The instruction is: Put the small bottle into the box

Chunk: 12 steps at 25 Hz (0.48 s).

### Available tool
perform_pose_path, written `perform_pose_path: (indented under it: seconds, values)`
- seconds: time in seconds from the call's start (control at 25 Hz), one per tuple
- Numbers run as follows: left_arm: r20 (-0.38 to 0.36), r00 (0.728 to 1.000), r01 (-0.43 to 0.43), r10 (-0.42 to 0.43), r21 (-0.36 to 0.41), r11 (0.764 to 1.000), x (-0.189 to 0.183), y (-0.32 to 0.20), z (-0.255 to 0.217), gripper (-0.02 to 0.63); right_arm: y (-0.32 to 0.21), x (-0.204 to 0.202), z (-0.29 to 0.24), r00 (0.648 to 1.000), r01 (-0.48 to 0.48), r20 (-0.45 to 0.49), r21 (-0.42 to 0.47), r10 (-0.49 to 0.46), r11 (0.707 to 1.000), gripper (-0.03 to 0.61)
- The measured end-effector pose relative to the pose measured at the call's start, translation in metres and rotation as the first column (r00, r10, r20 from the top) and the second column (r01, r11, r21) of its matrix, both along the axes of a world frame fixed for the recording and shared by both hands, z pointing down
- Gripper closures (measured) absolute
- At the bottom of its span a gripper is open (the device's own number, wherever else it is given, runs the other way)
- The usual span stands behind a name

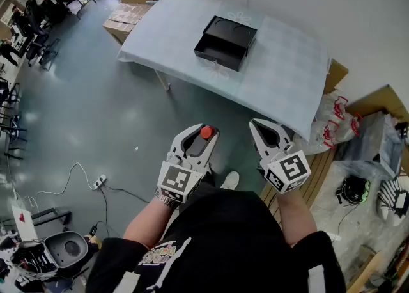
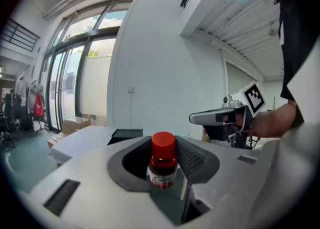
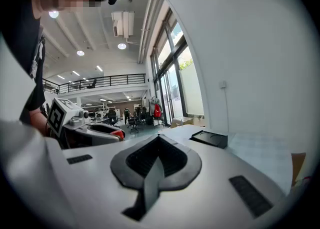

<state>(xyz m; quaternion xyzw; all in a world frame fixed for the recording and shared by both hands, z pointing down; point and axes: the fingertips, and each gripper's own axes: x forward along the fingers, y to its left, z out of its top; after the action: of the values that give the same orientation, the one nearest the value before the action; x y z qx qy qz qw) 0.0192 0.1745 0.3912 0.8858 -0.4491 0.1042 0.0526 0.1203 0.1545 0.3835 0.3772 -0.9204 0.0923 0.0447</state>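
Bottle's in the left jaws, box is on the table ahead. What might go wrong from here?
1. The small bottle stands upright between the left gripper's jaws, above the floor and short of the table. A slip here would likely drop it to the floor.
2. Nothing steadies the black box: the right gripper is shut and empty. A nudge while placing may shift the box.
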Motion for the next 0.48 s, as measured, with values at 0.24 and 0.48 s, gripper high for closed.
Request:
perform_pose_path:
  seconds: [0.24,0.48]
  values:
    - [-0.011,1.000,-0.009,0.009,0.002,1.000,-0.004,0.001,0.009,0.465,-0.001,-0.005,0.000,1.000,0.009,0.001,0.005,-0.009,1.000,0.571]
    - [-0.018,1.000,0.000,0.000,0.000,1.000,-0.008,-0.001,0.007,0.465,-0.002,-0.013,-0.005,0.999,0.033,0.022,0.014,-0.033,0.999,0.571]
